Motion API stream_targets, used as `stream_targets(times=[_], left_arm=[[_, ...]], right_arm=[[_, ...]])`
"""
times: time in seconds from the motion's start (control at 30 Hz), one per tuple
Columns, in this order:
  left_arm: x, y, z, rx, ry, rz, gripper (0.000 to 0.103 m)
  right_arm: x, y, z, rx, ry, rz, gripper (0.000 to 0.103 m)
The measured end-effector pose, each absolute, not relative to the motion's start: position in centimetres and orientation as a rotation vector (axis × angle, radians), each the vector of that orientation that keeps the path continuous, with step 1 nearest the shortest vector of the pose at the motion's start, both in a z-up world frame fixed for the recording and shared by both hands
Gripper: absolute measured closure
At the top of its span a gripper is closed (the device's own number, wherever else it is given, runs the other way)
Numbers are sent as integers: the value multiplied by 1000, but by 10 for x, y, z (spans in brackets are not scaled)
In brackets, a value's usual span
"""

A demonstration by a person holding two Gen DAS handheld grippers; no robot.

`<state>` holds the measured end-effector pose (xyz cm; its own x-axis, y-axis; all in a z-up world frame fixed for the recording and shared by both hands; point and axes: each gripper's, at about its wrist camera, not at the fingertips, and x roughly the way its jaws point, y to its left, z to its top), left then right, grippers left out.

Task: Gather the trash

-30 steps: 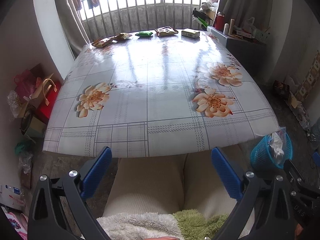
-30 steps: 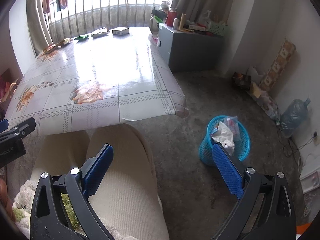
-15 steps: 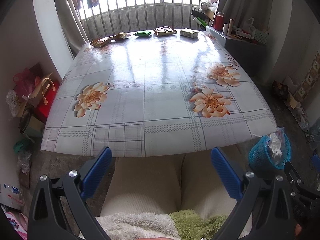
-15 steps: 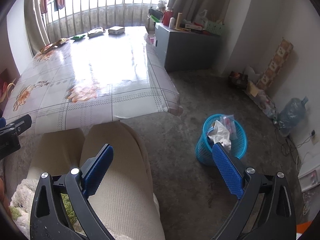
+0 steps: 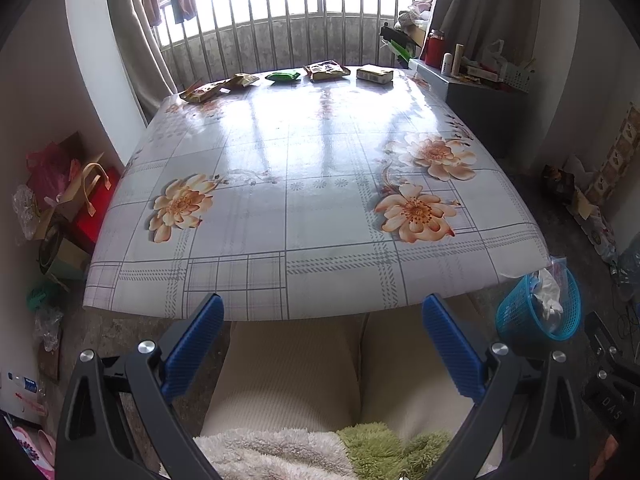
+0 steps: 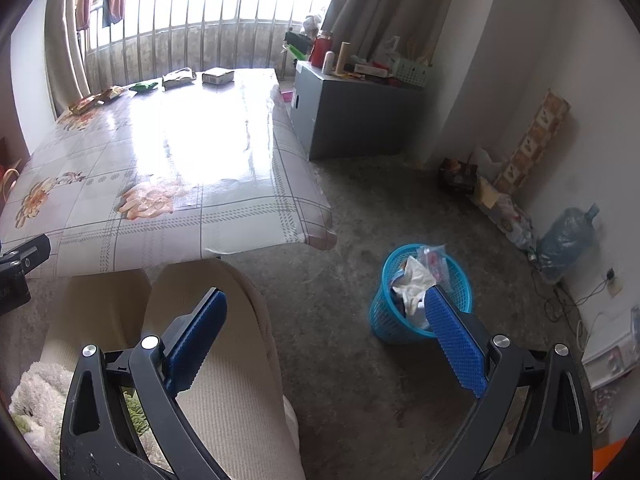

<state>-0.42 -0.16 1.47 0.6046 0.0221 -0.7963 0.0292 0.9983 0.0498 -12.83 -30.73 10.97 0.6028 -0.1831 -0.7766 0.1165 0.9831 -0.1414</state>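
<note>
The job looks barely begun as far as the table goes: five pieces of trash lie in a row along the far edge of the table (image 5: pixel 320 208), by the window bars, and neither pair of tongs has hold of any of them. Counting from the left in the left wrist view, there is a brown wrapper (image 5: pixel 200 92), a second smaller wrapper (image 5: pixel 241 80) touching or just beside it, a green packet (image 5: pixel 283 76), a brown snack bag (image 5: pixel 326 70) and a small box (image 5: pixel 374 74). The left gripper (image 5: pixel 320 344) is spread wide with nothing between its blue pads, held low over the seated person's lap, well apart from the row. The right gripper (image 6: pixel 324 334) is likewise wide open and empty, aimed at the floor beside the table. One blue basket (image 6: pixel 420 300) stands on the floor off the table's near right corner, and it already holds some crumpled white paper and a clear plastic bag, so some trash seems to be in. What is left, in my judgement, is all five items: each has to be reached across the table, gripped, and carried back to the basket.
</note>
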Motion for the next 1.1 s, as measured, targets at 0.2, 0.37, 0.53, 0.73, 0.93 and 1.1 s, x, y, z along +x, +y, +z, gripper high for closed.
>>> stream_targets(times=[0.2,0.37,0.53,0.73,0.93,1.1], left_arm=[[-6,-4,17,63,911,-8,6],[-5,-6,18,64,912,-12,6],[-5,-8,16,68,918,-17,6],[-4,-8,16,68,922,-16,6],[-4,-8,16,66,925,-16,6],[-4,-8,16,65,924,-17,6]], right_arm=[[-129,-308,110,-79,904,-170,8],[-130,-308,110,-75,904,-173,8],[-129,-309,109,-67,909,-171,8],[-129,-309,109,-62,913,-167,8],[-128,-307,109,-68,913,-161,8],[-128,-307,110,-73,909,-159,8]])
